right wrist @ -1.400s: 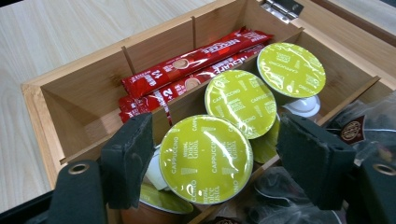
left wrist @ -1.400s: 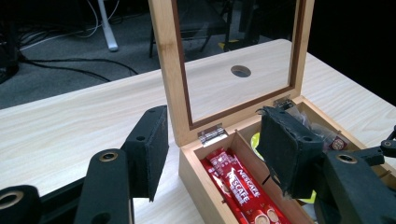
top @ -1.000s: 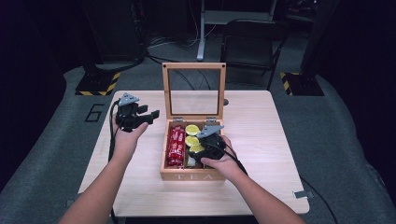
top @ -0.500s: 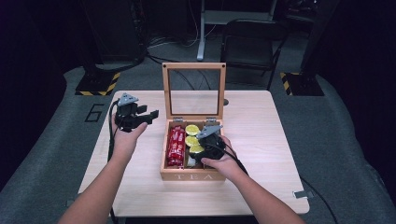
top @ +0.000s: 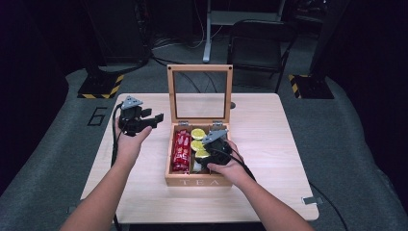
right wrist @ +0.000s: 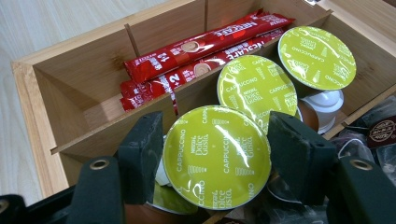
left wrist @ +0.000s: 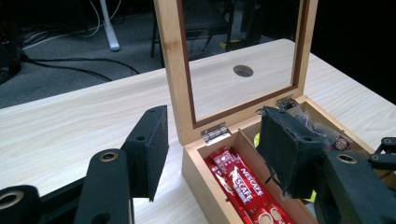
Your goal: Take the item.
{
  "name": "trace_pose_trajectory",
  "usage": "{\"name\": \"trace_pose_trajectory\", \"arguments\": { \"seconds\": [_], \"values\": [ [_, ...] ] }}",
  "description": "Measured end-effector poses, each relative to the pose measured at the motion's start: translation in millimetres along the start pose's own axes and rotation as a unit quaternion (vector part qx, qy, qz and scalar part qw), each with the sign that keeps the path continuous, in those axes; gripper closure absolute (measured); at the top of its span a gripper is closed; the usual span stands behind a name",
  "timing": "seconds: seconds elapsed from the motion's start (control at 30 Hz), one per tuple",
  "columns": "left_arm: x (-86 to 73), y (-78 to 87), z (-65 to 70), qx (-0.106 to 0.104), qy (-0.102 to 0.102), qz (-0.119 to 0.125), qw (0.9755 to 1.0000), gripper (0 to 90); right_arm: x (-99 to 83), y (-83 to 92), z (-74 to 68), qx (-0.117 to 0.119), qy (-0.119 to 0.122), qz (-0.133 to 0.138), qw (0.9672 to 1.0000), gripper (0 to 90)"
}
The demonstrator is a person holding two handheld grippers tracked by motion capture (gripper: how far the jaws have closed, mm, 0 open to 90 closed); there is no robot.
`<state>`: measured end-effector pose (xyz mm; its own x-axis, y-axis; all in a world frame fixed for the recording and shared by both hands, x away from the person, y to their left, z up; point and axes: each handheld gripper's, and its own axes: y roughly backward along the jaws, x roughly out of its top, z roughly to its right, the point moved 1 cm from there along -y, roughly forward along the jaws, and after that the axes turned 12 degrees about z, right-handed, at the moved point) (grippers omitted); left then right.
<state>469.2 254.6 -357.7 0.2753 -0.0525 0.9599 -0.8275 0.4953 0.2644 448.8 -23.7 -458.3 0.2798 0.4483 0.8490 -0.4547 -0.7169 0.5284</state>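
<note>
The front wall of the wooden box (top: 197, 182) is showing "TEA". The red sachets (right wrist: 205, 44) are carrying "NESCAFÉ", with "2" and "1" readable on them. The green lid of the nearest capsule (right wrist: 217, 156) is reading "NESCAFÉ Dolce Gusto" and "CAPPUCCINO". The grey floor mat (top: 97, 116) is bearing a "6".

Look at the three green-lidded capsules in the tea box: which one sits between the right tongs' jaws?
The nearest capsule, at the row's front end. The right tongs flank its lid; the other two capsules lie beyond the jaws.
</note>
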Motion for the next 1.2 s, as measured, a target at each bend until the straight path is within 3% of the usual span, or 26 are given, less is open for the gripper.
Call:
{"name": "trace_pose_trajectory", "arguments": {
  "seconds": [0.47,0.53,0.83,1.07,1.13,1.2],
  "values": [
    [0.3,0.4,-0.6,0.002,0.001,0.002,1.0,42.6,2.7,4.2,0.6,-0.002,0.008,0.013,0.9999,37.0],
    [0.4,0.4,-0.8,0.003,0.001,0.001,1.0,42.6,3.7,5.5,-0.4,-0.004,-0.001,0.014,0.9999,37.0],
    [1.8,1.6,-0.7,0.002,0.0,0.002,1.0,42.6,16.4,11.4,0.9,0.0,0.005,0.024,0.9997,37.0],
    [2.0,2.1,-1.3,0.002,0.002,0.003,1.0,42.6,23.9,18.2,8.6,-0.005,0.007,0.024,0.9997,37.0],
    [2.0,2.0,-1.4,0.002,0.003,0.003,1.0,42.6,25.5,20.5,10.2,-0.01,-0.002,0.023,0.9997,37.1],
    [1.9,1.9,-1.7,0.002,0.003,0.003,1.0,42.6,26.6,22.8,14.3,-0.012,0.005,0.025,0.9996,37.1]
  ]
}}
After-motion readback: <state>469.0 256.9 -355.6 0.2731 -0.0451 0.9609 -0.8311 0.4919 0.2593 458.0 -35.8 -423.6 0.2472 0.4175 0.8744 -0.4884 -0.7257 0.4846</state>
